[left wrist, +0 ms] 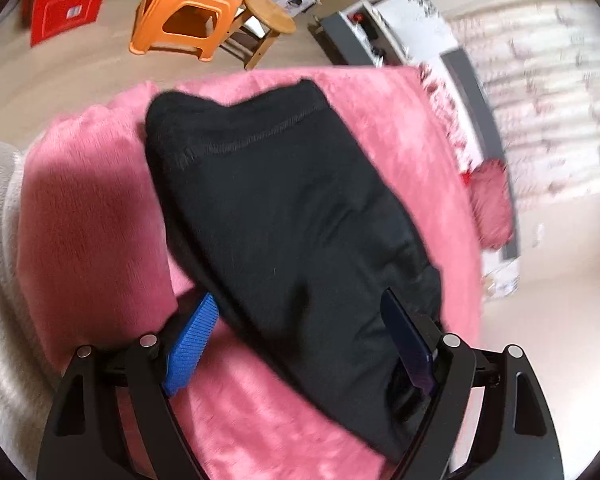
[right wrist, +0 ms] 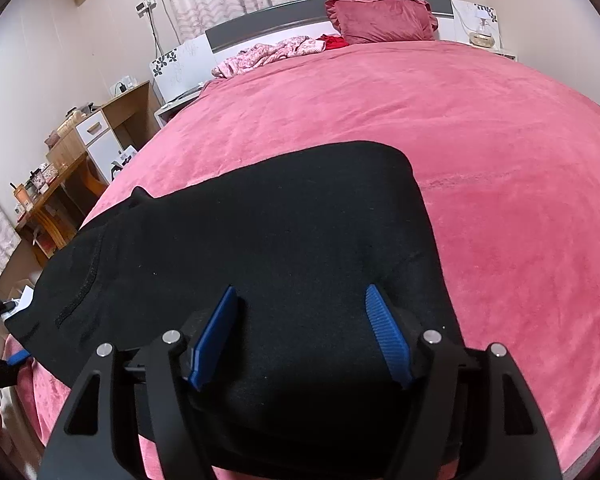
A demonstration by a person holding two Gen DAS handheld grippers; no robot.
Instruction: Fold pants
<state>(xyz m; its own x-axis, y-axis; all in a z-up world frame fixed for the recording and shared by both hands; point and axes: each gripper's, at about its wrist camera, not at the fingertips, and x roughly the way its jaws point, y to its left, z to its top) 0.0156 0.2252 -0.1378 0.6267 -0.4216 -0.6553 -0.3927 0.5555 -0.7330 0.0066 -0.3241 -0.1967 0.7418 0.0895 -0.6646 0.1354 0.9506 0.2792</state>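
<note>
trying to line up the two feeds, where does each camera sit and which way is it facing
Left wrist: rides on the left hand-held gripper, looking down over the folded black pants toward the floor, an orange plastic stool and a wooden stool; its own two open fingers show.
Right wrist: rides on the right hand-held gripper, looking along the pink bedspread to the headboard and pillow; its open fingers show.
Shared: the pants and the bedspread.

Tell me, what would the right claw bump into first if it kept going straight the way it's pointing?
Most likely the black pants: the right claw stands open right above them, angled down, with the pink blanket beneath.
</note>
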